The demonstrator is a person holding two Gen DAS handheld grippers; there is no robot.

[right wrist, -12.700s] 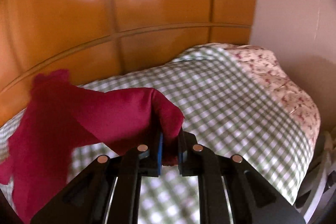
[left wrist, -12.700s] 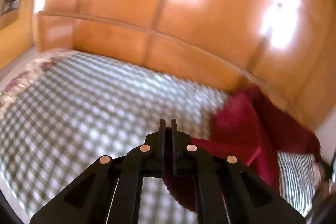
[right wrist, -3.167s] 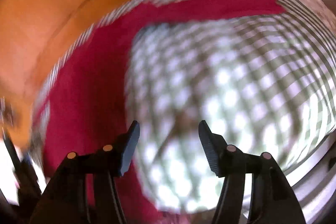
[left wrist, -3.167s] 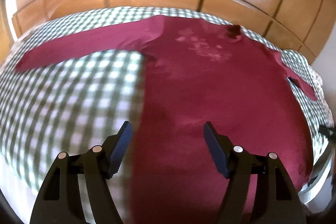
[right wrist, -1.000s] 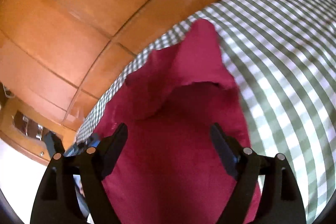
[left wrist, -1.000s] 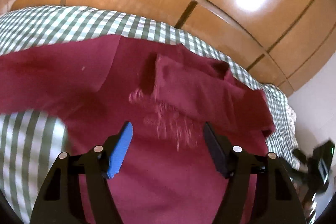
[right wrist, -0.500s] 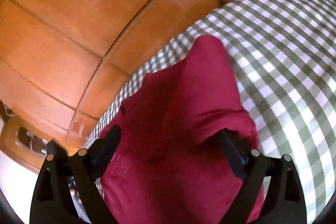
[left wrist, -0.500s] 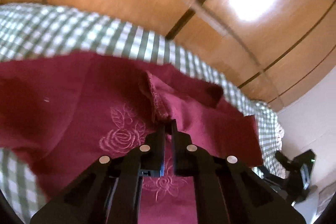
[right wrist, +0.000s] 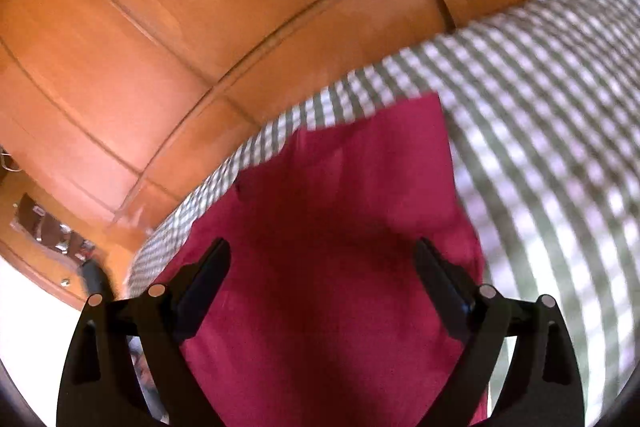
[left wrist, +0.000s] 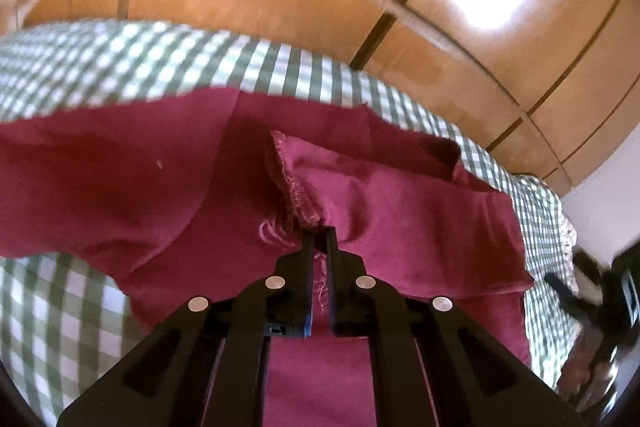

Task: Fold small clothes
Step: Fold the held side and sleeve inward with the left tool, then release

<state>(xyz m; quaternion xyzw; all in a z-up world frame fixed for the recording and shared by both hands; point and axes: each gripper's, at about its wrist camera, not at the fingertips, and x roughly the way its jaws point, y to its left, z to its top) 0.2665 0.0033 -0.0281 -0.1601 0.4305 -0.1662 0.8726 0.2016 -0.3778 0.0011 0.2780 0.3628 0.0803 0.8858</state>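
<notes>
- Our dark red top (left wrist: 168,195) lies spread on the checked bedspread (left wrist: 120,67), its folded sleeve (left wrist: 400,211) running from frame centre toward the right edge
- We have the left tongs (left wrist: 319,239) pinched shut on that sleeve's stitched cuff (left wrist: 298,195), just above them
- Our right tongs (right wrist: 322,259) gape wide over the top's body, gripping nothing, so the left is nearer

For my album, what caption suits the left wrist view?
Left gripper pinching the folded sleeve cuff of a red top on a checked bedspread.
</notes>
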